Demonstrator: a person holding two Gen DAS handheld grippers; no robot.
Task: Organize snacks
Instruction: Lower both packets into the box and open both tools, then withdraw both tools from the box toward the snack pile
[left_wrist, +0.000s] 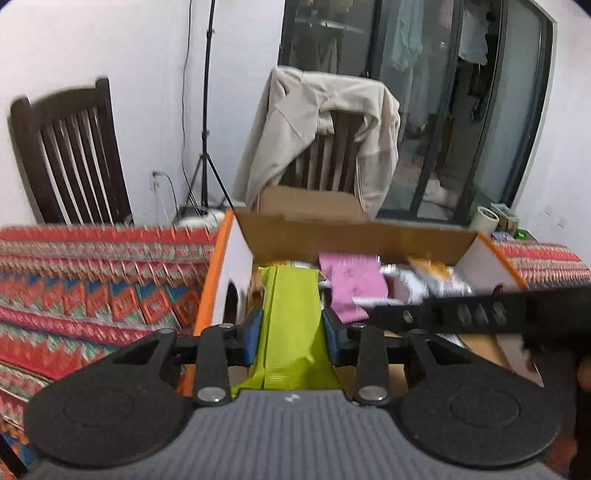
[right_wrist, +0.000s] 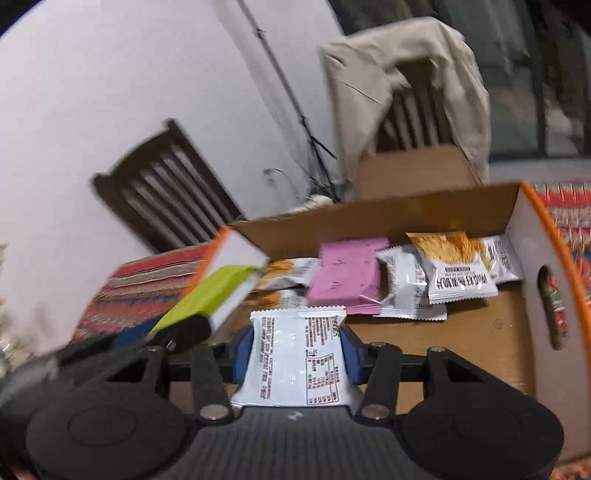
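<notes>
My left gripper (left_wrist: 291, 332) is shut on a lime-green snack packet (left_wrist: 290, 314), its blue pads pressing both sides, above the left end of an open cardboard box (left_wrist: 354, 236). My right gripper (right_wrist: 297, 352) is shut on a silver snack packet (right_wrist: 299, 358) with printed text, held over the box's near side. In the right wrist view the green packet (right_wrist: 210, 295) shows at the left, in the other gripper. Inside the box (right_wrist: 480, 332) lie a pink packet (right_wrist: 345, 275) and several silver-and-orange packets (right_wrist: 456, 267). The right gripper's arm (left_wrist: 461, 314) crosses the left wrist view.
The box has orange-edged white end walls (right_wrist: 532, 236) with handle holes and sits on a patterned red tablecloth (left_wrist: 92, 288). Behind stand a dark wooden chair (left_wrist: 70, 155), a chair draped with a beige jacket (left_wrist: 314, 129), a tripod (left_wrist: 205, 140) and a tape roll (left_wrist: 485, 218).
</notes>
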